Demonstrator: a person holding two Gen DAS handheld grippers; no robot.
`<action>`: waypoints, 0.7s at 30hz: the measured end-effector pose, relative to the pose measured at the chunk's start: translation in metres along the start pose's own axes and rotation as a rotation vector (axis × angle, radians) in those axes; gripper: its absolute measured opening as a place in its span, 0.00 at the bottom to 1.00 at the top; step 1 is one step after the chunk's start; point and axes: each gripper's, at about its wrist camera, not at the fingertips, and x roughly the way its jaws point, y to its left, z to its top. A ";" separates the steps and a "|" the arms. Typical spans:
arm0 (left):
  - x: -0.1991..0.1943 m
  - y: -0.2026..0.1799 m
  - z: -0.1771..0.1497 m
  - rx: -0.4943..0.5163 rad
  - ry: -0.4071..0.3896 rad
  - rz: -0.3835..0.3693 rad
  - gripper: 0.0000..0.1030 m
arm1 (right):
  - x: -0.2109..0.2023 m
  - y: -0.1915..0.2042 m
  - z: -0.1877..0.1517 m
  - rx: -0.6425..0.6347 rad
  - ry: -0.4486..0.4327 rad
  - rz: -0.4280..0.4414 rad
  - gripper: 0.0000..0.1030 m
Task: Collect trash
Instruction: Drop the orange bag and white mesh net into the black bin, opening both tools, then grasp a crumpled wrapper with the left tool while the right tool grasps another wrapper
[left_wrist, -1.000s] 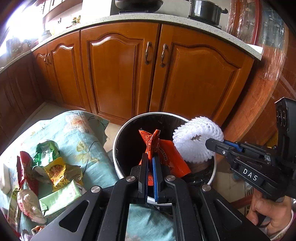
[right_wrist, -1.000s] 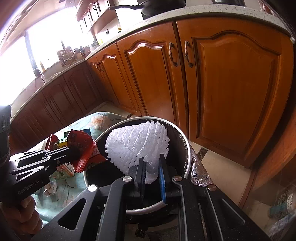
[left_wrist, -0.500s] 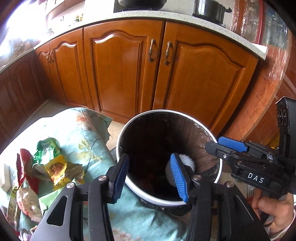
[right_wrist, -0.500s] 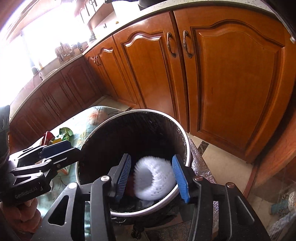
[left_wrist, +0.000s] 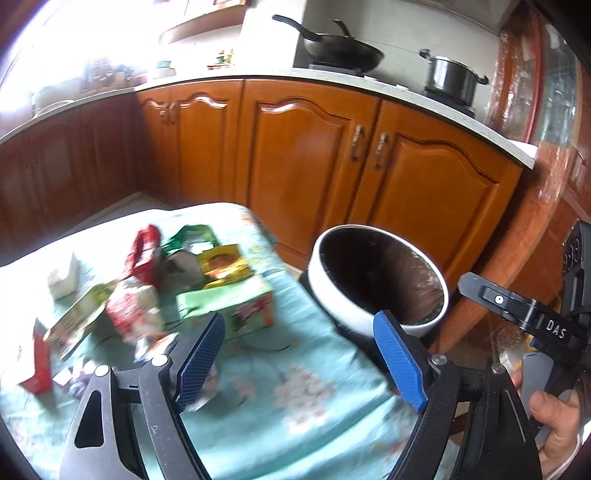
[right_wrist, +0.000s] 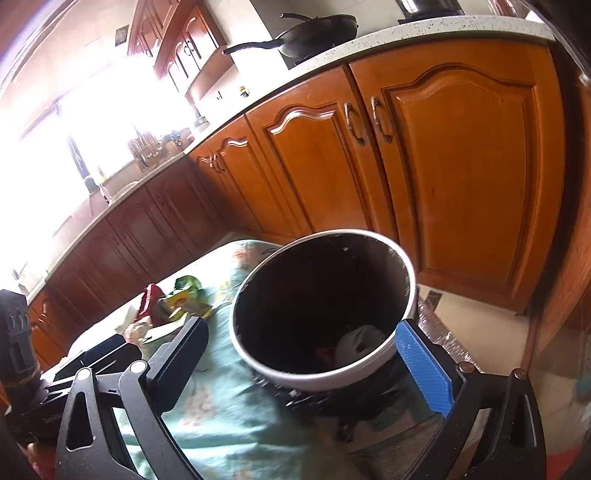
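both jaws spread wide and empty: left hand-held gripper (left_wrist: 299, 362) faces wrappers (left_wrist: 207, 280) on the desk (left_wrist: 295, 387), right hand-held gripper (right_wrist: 306, 365) over the bin (right_wrist: 325, 376) (white foam net (right_wrist: 360, 341) inside). next: reach for another wrapper.

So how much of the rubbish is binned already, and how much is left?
Some is in: a white foam net and something red lie at the bottom of the white-rimmed round bin. Nothing is in hand; the left gripper and right gripper are both open and empty. A pile of snack wrappers and cartons remains on the pale green floral tablecloth.
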 end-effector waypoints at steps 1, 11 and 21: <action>-0.006 0.008 -0.005 -0.015 -0.004 0.014 0.80 | 0.000 0.004 -0.004 0.002 0.003 0.011 0.99; -0.069 0.068 -0.045 -0.139 -0.036 0.117 0.87 | 0.008 0.054 -0.038 -0.054 0.057 0.133 0.99; -0.107 0.100 -0.064 -0.178 -0.027 0.191 0.92 | 0.028 0.111 -0.062 -0.172 0.111 0.210 0.99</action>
